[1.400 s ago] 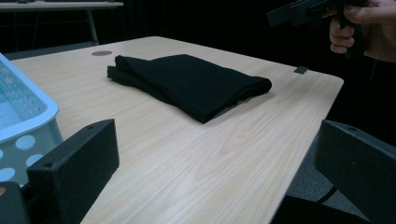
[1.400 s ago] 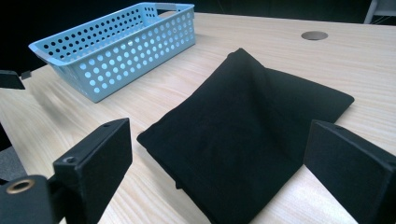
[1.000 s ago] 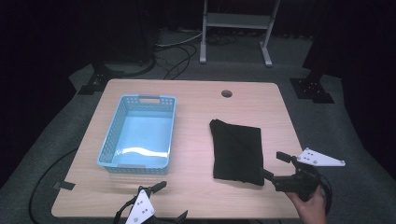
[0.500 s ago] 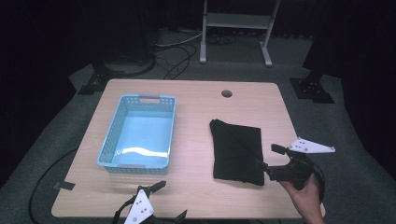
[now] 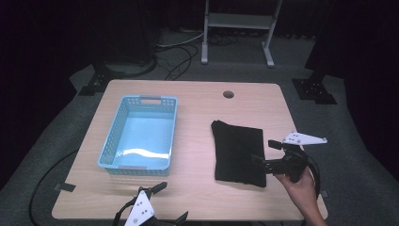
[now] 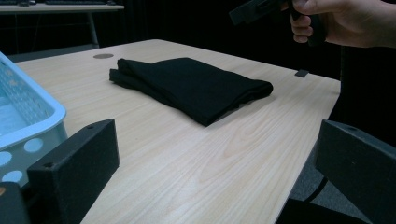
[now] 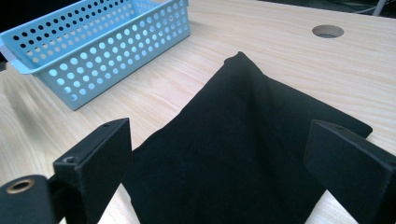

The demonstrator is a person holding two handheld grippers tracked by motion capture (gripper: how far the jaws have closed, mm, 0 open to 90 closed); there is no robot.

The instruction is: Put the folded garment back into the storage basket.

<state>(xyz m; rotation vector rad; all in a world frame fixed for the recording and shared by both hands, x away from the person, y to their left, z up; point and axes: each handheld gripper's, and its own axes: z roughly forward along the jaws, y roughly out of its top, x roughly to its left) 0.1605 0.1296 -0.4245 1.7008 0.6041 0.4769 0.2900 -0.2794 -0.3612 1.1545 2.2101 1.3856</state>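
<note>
- The right gripper [image 5: 262, 153] has its jaws spread wide with nothing between them. They hang over the near right edge of the folded black cloth [image 5: 237, 153]. In the right gripper view the cloth [image 7: 247, 144] spans the gap between the two jaws; whether they touch it cannot be told.
- The person's right hand [image 5: 299, 186] grips the handle behind those jaws.
- The left gripper [image 5: 162, 203] is also wide open and holds nothing. It sits at the near edge of the desk [image 5: 197, 101].
- In the left gripper view, the cloth [image 6: 191, 86] lies flat on the desk ahead of the jaws, well apart from them. The blue basket [image 6: 21, 121] stands just beside the left jaw.
- From the right gripper, the basket [image 7: 100, 39] stands beyond the cloth's far corner, to the left of the jaws and apart from the cloth.
- Count: one cloth, one basket, two grippers.
- One round hole [image 5: 228, 94] sits in the desk beyond the cloth.
</note>
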